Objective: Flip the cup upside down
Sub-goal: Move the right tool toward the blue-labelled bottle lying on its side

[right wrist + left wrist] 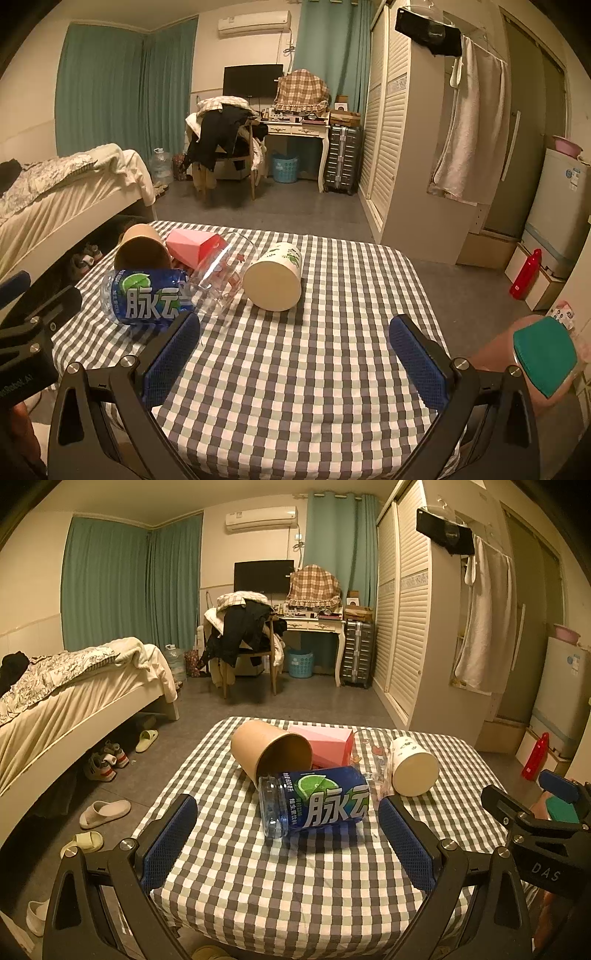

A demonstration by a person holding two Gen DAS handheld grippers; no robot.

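Several cups lie on their sides on the checked table [295, 878]. A brown paper cup [271, 753] lies at the back left, also in the right wrist view [140, 251]. A white cup with green leaf print [413, 766] [275, 277] lies at the right, bottom toward me. A clear glass cup [221, 280] lies between them. A blue-label plastic bottle cup [314, 801] [146, 295] lies nearest. My left gripper [288, 842] is open, just short of the blue bottle. My right gripper [295, 362] is open and empty, short of the white cup.
A pink box [325, 744] lies behind the cups. A bed [74, 686] stands to the left, with slippers [105, 812] on the floor. A wardrobe [406, 609] and a red bottle [535, 755] are to the right. A teal-topped object [543, 354] sits beside the right gripper.
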